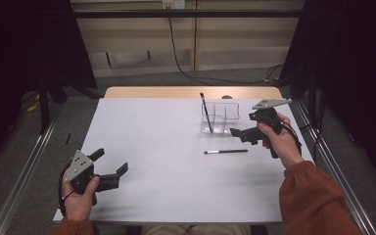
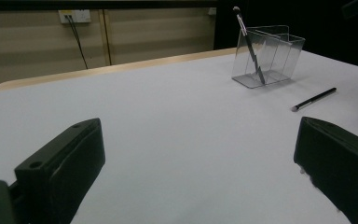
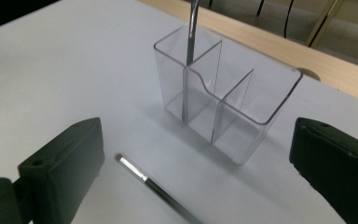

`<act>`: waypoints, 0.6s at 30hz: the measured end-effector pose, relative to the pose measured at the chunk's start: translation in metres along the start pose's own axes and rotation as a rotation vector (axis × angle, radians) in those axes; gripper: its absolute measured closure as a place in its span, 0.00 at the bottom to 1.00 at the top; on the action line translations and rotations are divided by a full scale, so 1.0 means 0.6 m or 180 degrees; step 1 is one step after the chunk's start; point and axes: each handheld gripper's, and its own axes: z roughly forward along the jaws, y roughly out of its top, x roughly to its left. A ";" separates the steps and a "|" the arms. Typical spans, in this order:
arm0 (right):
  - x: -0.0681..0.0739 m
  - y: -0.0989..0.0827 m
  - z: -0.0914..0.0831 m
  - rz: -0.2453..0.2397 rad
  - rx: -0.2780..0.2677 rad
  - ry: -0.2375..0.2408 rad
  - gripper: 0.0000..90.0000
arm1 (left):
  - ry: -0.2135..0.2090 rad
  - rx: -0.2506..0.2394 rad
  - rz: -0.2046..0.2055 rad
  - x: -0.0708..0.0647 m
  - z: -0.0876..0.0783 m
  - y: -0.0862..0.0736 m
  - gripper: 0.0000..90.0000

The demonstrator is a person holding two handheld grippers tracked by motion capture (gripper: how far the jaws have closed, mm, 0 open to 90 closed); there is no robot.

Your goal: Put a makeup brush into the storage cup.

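left gripper (image 1: pixel 112 166): held in the left hand (image 1: pixel 78 193) near the front left corner of the table (image 1: pixel 152 147), jaws spread wide with nothing between them, pointing right across the bare surface; seen from its own view, jaws far apart at both lower corners
table: pale top, a wooden strip along the far edge
standing brush (image 1: pixel 205 112): upright and leaning, in the left compartment of the organiser, tip above the rim; seen again in the left gripper view (image 2: pixel 249 44), and as a silver stem in the right gripper view (image 3: pixel 189 51)
clear organiser (image 1: pixel 225 111): see-through box with inner dividers, on the far right part of the table; also in the left gripper view (image 2: pixel 279 51) and close up in the right gripper view (image 3: pixel 270 109)
loose brush (image 1: pixel 226 152): flat on the table, just in front of the organiser, apart from it, lying left to right; also in the left gripper view (image 2: pixel 313 99); in the right gripper view (image 3: pixel 156 189) lying low between the jaws, touched by neither
right gripper (image 1: pixel 239 134): held in the right hand (image 1: pixel 279 142) beside the organiser's right end, above the loose brush's right end, jaws opened wide, gripping nothing, pointing left
sleeve (image 1: pixel 313 200): rust orange, along the right forearm
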 end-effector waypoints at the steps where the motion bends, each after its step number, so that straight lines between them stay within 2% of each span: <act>1: -0.001 -0.001 0.001 -0.0020 0.0047 0.0003 0.05 | 0.0005 0.0001 -0.0002 0.000 0.000 0.000 0.02; 9: -0.010 -0.001 0.006 0.0031 0.0482 0.0085 0.10 | 0.0010 0.0011 0.0004 0.000 0.000 0.000 0.02; 15: -0.011 -0.008 0.012 -0.0061 0.1161 0.0161 0.07 | 0.0014 0.0007 -0.0001 0.001 -0.001 -0.001 0.02; 18: -0.015 -0.010 0.011 -0.0053 0.1333 0.0177 0.07 | 0.0004 0.0012 -0.0002 0.001 0.000 -0.001 0.02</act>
